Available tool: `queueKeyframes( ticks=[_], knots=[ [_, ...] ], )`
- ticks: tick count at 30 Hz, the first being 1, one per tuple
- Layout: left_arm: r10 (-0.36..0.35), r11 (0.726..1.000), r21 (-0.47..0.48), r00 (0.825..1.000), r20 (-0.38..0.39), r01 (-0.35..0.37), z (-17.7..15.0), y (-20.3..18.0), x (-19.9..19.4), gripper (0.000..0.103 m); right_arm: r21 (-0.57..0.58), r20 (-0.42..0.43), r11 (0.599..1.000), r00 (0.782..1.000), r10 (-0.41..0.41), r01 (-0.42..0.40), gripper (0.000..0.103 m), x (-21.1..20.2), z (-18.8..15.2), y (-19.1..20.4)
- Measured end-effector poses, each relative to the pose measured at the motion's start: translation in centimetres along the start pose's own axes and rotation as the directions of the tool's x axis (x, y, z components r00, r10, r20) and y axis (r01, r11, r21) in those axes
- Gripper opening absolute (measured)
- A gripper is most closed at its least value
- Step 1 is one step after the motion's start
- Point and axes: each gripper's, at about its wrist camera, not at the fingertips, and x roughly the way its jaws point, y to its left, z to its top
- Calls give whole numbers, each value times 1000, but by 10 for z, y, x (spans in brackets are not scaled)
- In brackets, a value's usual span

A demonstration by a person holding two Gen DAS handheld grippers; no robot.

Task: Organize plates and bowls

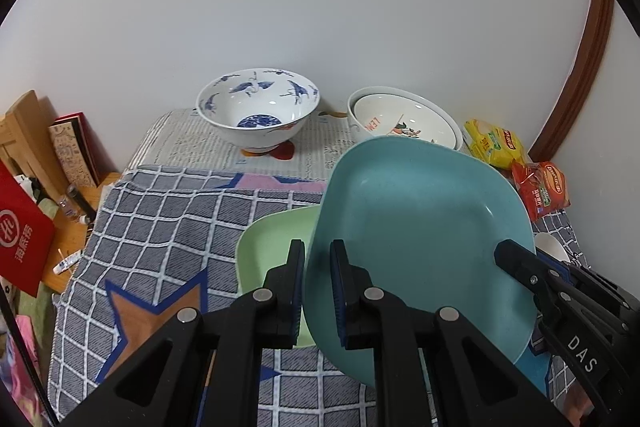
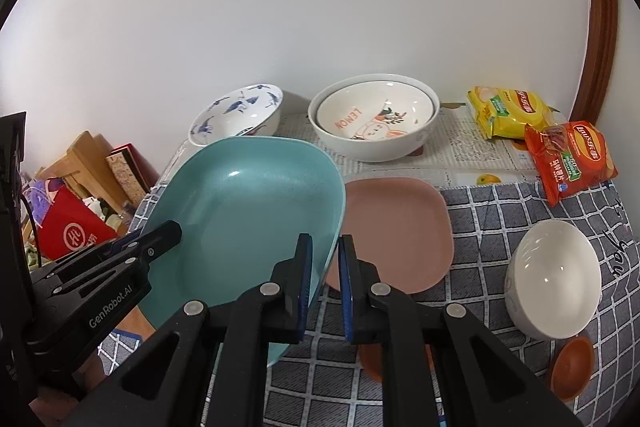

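1. Left wrist view: the teal plate (image 1: 420, 239) is being pinched at its near-left rim by the left gripper (image 1: 318, 291), and its right rim is being held by the right gripper (image 1: 516, 263). The plate is being carried tilted, above the checked cloth (image 1: 160, 227).
2. A green plate (image 1: 272, 251) is lying on the cloth just left of the teal plate and partly under it.
3. Behind the teal plate, a crane bowl (image 1: 258, 107) is standing empty; right of it, a large white bowl (image 1: 448, 115) is holding a smaller lemon bowl (image 1: 400, 125) nested inside.
4. Right wrist view: the teal plate (image 2: 248, 215) is being pinched at its right rim by the right gripper (image 2: 326, 287), with the left gripper (image 2: 168, 229) clamped on the opposite rim.
5. Just right of the teal plate a pink plate (image 2: 396, 231) is lying flat and empty; further right a white bowl (image 2: 556, 275) is lying tipped on its side, empty, with a small orange dish (image 2: 572, 367) near it.
6. Risk, as judged: both grips are narrow rim pinches on a smooth tilted plate, so it could be let slip if the hands drift apart or twist unevenly.
7. Risk, as judged: if lowered carelessly, the teal plate could be knocked against the green plate or the nested bowls behind it.
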Motion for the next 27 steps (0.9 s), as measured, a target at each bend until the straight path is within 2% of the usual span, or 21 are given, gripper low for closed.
queueKeyframes(
  ticks=[12, 27],
  knots=[
    [30, 999, -45, 1000, -10, -30, -12, 28, -7, 13, -28, -20, 999, 999, 36, -37, 12, 9, -8, 24],
    [48, 996, -76, 996, -76, -54, -25, 47, 24, 13, -51, -101, 997, 994, 47, -52, 11, 51, -14, 36]
  ],
)
